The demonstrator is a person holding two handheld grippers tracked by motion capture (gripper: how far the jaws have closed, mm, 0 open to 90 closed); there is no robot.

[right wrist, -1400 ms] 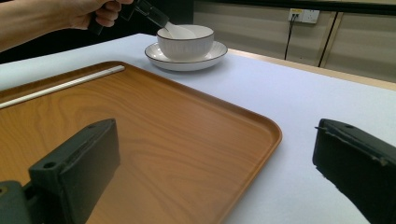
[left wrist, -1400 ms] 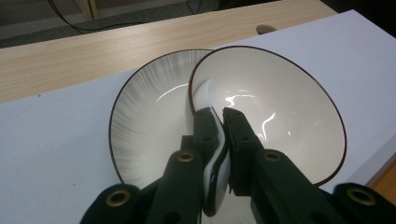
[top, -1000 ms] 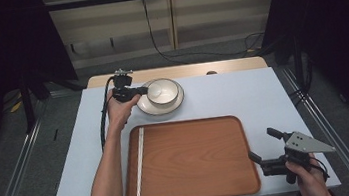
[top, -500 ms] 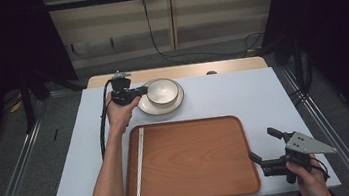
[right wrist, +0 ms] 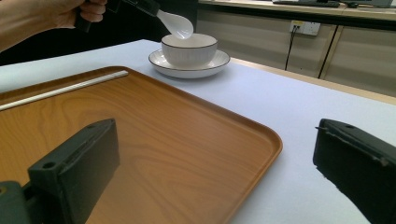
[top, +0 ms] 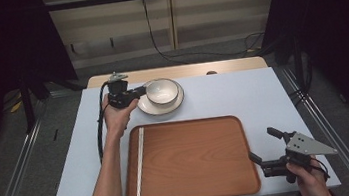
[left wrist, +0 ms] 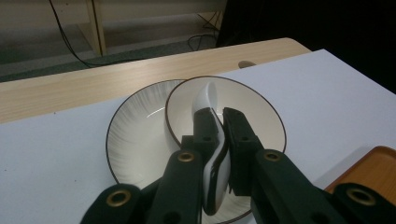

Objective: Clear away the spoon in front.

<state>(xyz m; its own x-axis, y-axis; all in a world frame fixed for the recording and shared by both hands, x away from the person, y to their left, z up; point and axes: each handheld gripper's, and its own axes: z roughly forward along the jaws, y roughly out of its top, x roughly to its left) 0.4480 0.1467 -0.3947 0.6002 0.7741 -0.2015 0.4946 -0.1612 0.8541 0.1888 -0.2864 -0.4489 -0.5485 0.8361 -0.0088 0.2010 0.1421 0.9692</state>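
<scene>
A white bowl (top: 162, 90) stands on a white plate (top: 161, 107) at the far middle of the table. My left gripper (top: 139, 92) is at the bowl's left rim, shut on the handle of a white spoon (left wrist: 208, 100). The spoon's scoop hangs over the bowl (left wrist: 261, 126), seen from the side as the spoon (right wrist: 176, 23) just above the bowl (right wrist: 189, 49). My right gripper (top: 261, 144) rests open and empty at the near right, beside the wooden tray (top: 195, 161).
A pair of white chopsticks (top: 139, 164) lies along the tray's left side, the chopsticks (right wrist: 60, 91) at its far edge in the right gripper view. White table cover extends right of the plate. A wooden table strip (left wrist: 93, 84) runs behind the plate (left wrist: 135, 135).
My left gripper, with the spoon, has risen a little and drawn slightly left toward the bowl's rim. The right gripper has stayed put.
</scene>
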